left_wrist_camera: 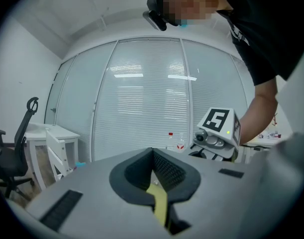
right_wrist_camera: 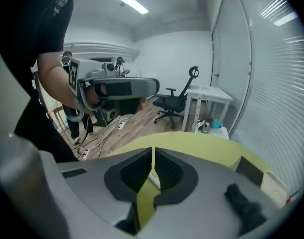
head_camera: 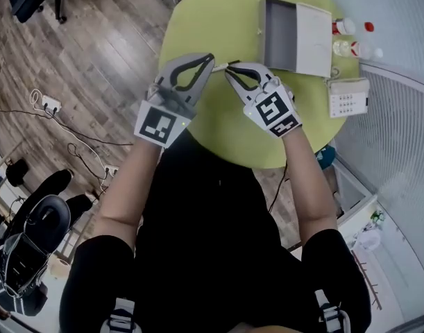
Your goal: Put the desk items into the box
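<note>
A thin white-and-black pen point(head_camera: 224, 66) hangs just over the round yellow-green table point(head_camera: 205, 19), between my two grippers. My left gripper point(head_camera: 210, 59) comes in from the left and is shut at the pen's white end. From the right, my right gripper point(head_camera: 227, 72) is shut on the pen near its middle; a short white piece of the pen point(right_wrist_camera: 152, 177) shows behind the tips. The left gripper point(left_wrist_camera: 152, 151) has its jaws together, and those of the right gripper point(right_wrist_camera: 152, 151) leave only a slit. The open grey box point(head_camera: 280, 33) lies beyond them at the table's far right.
A white calculator point(head_camera: 348, 97) lies at the table's right edge. Small red-capped bottles point(head_camera: 345, 27) stand behind the box. The slatted glass wall point(head_camera: 399, 144) runs close along the right. An office chair point(right_wrist_camera: 176, 101) and white desk point(right_wrist_camera: 209, 96) stand across the room. Cables point(head_camera: 73, 137) trail on the wooden floor.
</note>
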A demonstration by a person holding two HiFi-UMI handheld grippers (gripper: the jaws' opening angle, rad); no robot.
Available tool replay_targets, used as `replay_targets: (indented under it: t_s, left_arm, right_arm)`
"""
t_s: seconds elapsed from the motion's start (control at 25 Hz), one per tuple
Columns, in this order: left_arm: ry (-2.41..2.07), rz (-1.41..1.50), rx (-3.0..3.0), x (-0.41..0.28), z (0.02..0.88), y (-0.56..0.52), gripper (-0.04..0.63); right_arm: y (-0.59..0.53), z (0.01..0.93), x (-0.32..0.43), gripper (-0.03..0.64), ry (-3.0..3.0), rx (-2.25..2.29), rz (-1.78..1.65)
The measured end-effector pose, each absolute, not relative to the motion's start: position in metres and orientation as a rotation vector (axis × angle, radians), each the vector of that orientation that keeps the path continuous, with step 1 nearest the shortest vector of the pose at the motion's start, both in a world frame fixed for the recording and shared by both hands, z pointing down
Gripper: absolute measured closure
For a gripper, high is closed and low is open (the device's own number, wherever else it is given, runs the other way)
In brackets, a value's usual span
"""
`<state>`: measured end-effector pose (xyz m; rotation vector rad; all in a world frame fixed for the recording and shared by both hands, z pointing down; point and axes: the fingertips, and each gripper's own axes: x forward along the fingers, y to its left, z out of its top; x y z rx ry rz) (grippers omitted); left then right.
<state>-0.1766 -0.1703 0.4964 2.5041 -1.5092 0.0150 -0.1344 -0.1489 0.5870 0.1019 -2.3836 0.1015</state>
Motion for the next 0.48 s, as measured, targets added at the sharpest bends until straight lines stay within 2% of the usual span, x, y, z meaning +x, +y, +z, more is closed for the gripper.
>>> replay_targets:
  t_s: [0.48]
  left_arm:
    - [-1.5, 0.087, 2.531, -0.178, 0.577, -0.186, 0.586]
  right_arm:
    - [-0.135, 0.692, -0.125, 0.597, -2.08, -0.226, -0.01]
